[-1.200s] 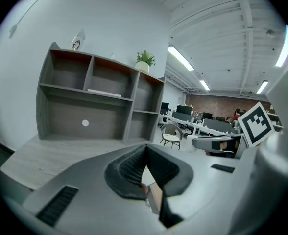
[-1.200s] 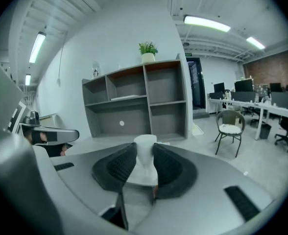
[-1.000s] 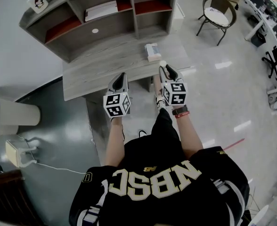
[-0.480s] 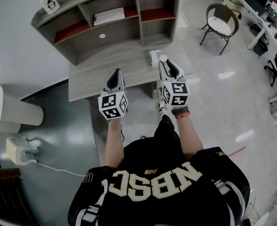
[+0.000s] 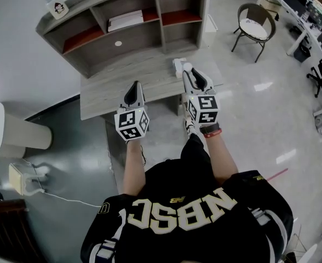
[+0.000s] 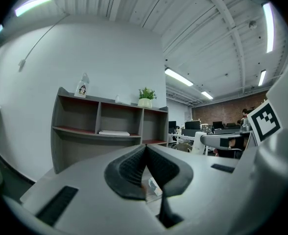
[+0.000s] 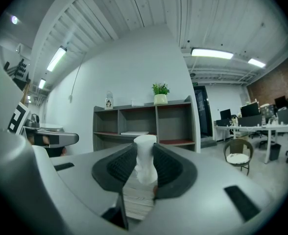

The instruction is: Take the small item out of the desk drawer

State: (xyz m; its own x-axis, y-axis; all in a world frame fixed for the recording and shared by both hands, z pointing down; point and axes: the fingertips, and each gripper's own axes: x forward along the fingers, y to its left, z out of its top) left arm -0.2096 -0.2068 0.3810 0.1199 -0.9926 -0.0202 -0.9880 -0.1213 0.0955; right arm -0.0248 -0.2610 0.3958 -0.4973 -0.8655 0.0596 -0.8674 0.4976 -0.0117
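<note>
The right tongs (image 7: 145, 150) pinch the small white item (image 7: 145, 166) over the table's (image 5: 111, 89) right edge, the left tongs (image 6: 145, 150) are closed on nothing, and the removal looks done, so a gentle set-down seems next.

Down at six o'clock, big pale letters run across the person's black shirt (image 5: 183, 210). They're upside down from here and spell NBSC. Over at seven o'clock there's a lone 0 on the left sleeve (image 5: 102, 207). The small mark above the letters is too tiny to read.
</note>
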